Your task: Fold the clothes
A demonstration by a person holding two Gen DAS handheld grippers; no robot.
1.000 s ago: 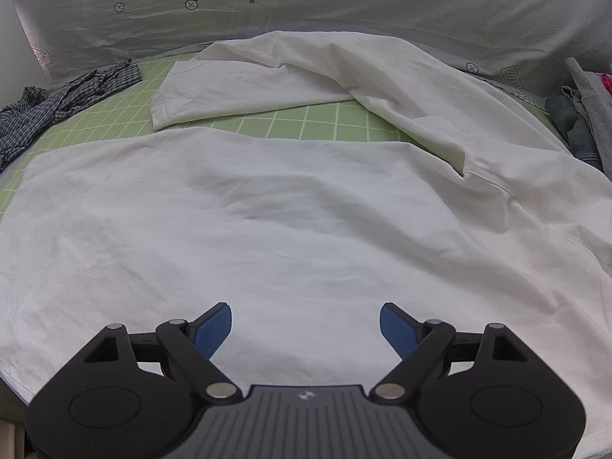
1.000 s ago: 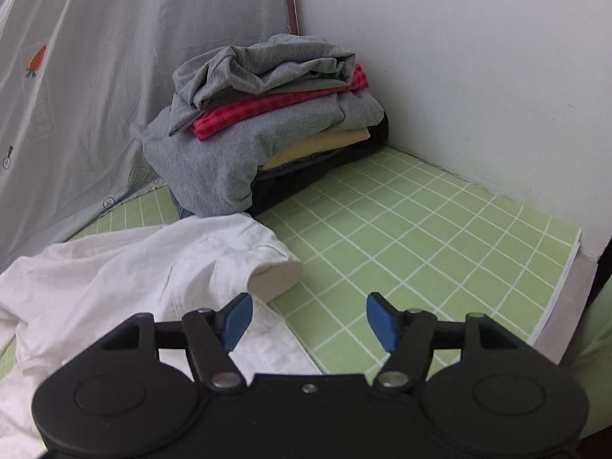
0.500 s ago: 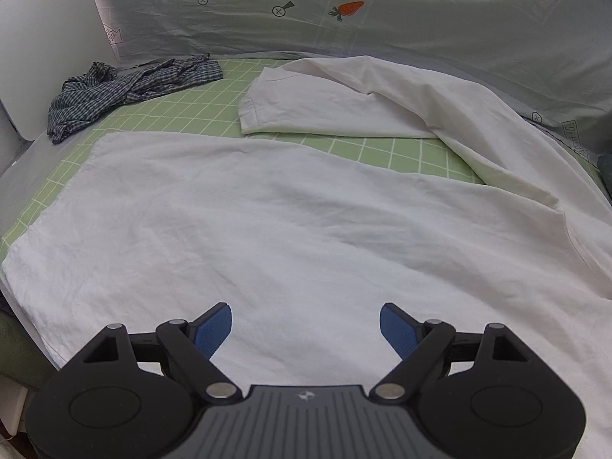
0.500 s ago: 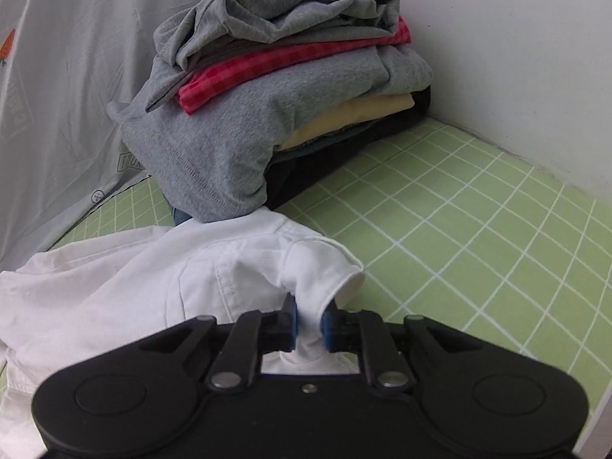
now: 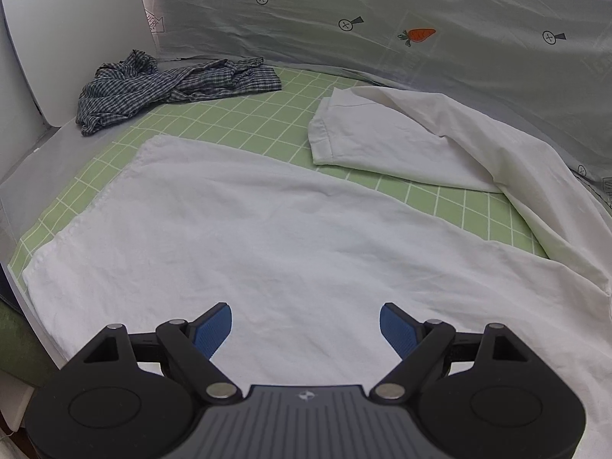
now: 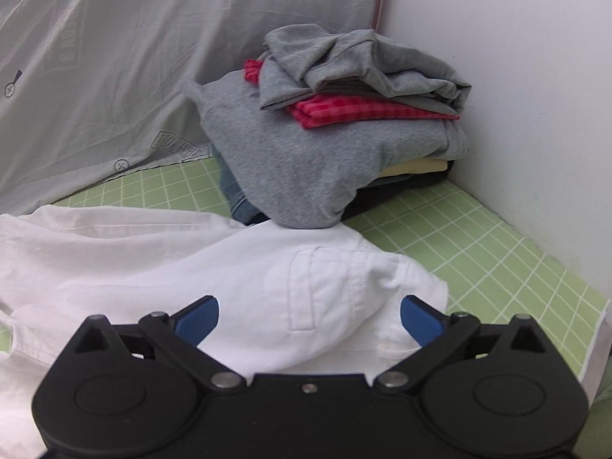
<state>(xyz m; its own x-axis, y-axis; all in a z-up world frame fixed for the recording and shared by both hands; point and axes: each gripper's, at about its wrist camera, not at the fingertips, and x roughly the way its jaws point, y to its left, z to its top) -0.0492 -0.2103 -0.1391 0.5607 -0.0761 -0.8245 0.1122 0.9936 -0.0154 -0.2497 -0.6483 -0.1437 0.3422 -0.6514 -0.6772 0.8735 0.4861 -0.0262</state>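
White shirt [image 5: 290, 237] lies spread on the green mat [image 5: 237, 130], my right hand-held gripper [image 6: 310, 315] having just sprung wide off its cuff [image 6: 344, 290], left hand-held gripper [image 5: 306, 325] gaping empty above the hem, ready to fold.

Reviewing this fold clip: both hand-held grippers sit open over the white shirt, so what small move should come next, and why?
Probably lower the left hand-held gripper to pinch the white shirt at its near hem: the body lies spread flat, unfolded, and the right hand-held gripper has just opened off the cuff.

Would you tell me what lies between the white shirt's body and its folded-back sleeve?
In the left wrist view, a bare strip of green gridded mat separates body and sleeve.
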